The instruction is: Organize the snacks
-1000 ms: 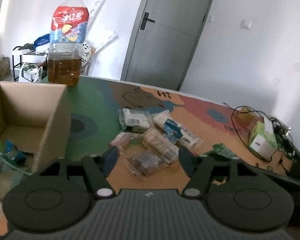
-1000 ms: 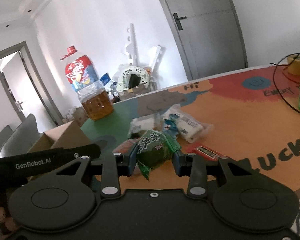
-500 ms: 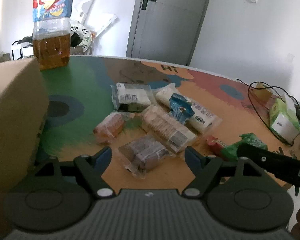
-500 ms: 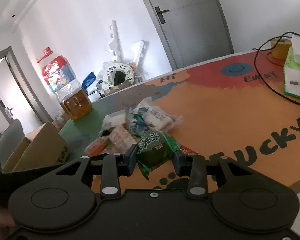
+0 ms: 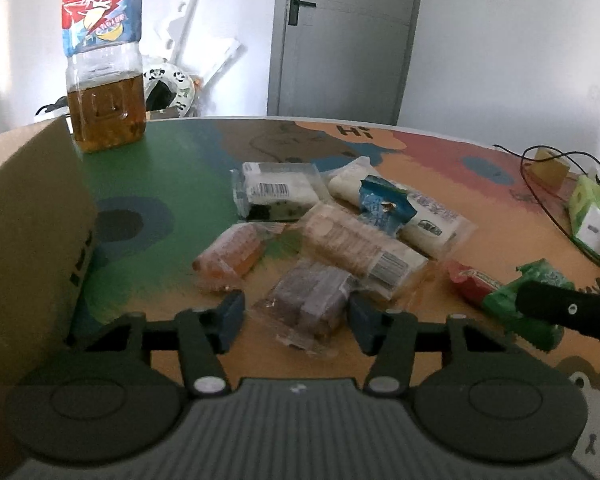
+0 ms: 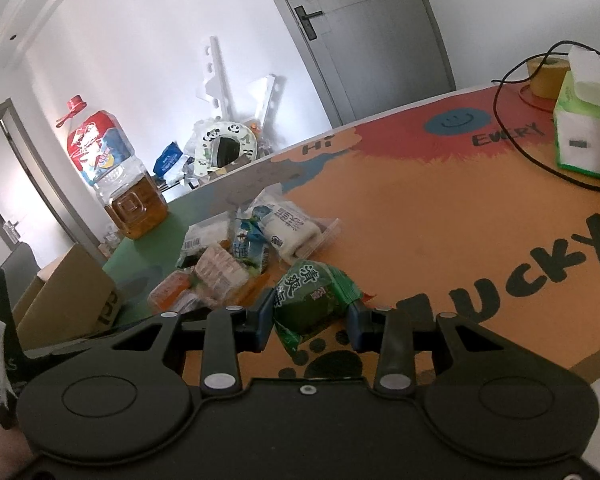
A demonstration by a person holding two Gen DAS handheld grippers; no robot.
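Closing, unclamped, left gripper (image 5: 296,322) straddles brown snack (image 5: 306,306); right gripper (image 6: 310,320) clamps green packet (image 6: 310,300).

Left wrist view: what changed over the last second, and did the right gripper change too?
The left gripper came down from beside the cardboard box to the snack pile; its jaws have just been closing around the brown snack pack, pads not yet touching. The right gripper stays shut on the green snack packet. The pile and oil bottle haven't moved.

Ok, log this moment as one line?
left gripper: closing around brown snack pack, no contact | right gripper: shut on green packet | cardboard box: beside left
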